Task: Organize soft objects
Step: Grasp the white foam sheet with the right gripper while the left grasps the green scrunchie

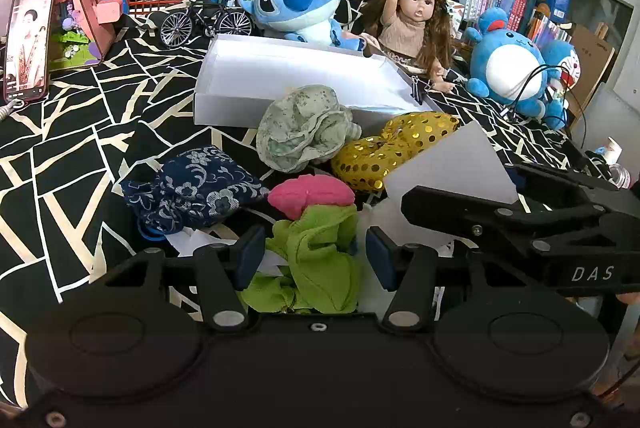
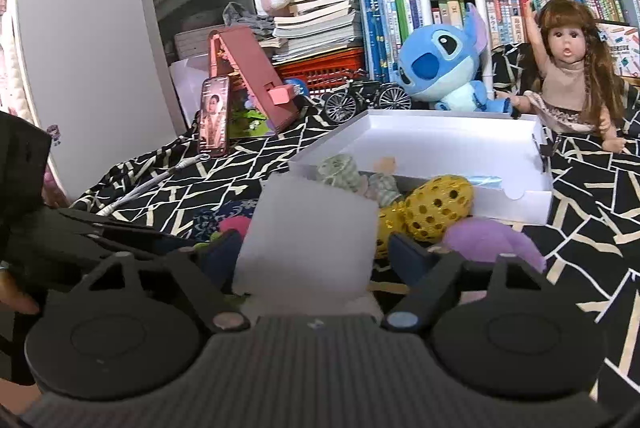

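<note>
In the lower centre of the left wrist view, the left gripper stands half open around the green cloth; whether its pads grip is unclear. Right of it, the right gripper, open, straddles a white sheet; the white box lies beyond

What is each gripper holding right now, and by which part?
Left gripper: green cloth sits between its fingers, but pad contact isn't clear. Right gripper: frosted white bag sits between its fingers, near its lower end; grip unclear.

Soft pile in front of white box: green cloth, pink, navy floral, sage, gold sequin, purple.
</note>
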The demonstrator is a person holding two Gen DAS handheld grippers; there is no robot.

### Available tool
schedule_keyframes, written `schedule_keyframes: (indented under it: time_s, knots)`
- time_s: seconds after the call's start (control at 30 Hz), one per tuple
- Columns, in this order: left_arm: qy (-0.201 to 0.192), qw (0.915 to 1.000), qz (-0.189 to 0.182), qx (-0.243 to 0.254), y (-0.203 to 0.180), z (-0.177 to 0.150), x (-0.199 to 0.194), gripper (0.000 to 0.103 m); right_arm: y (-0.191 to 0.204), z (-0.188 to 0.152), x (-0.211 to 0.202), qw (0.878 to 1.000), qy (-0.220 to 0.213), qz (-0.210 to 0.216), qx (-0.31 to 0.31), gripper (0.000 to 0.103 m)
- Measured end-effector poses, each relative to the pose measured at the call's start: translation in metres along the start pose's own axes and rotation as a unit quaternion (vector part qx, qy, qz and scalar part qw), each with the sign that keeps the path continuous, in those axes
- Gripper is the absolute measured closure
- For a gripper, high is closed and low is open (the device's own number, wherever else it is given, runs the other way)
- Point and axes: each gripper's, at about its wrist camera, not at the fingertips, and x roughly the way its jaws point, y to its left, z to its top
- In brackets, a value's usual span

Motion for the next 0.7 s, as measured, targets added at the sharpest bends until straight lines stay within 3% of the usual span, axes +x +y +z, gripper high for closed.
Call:
schedule_keyframes:
  time_s: [0.1,0.17,0.2,0.3,0.7]
  knots:
    - [-0.001,1.0000,0.002,0.000,0.000,0.000,0.002,0.050,0.001,-0.001,0.001,1.000,0.001,0.001,-0.001,0.033]
    - [-0.002,1.0000,0.003,-0.001,0.001,0.001,0.004,0.065,0.002,-0.001,0.000,1.000,-0.003,0.000,0.002,0.038]
    - [-0.004,1.0000,0.005,-0.003,0.001,0.001,0.004,0.081,0.001,-0.001,-0.001,1.000,-0.006,-0.002,0.004,0.038]
    - [-0.006,0.9998,0.000,-0.017,0.003,0.006,0.002,0.086,0.000,0.001,-0.004,1.000,-0.019,-0.010,0.008,0.039]
    - [-0.058,0.9982,-0.010,-0.014,0.002,0.043,-0.015,0.086,-0.011,0.017,-0.010,0.998,-0.041,-0.044,0.012,0.039]
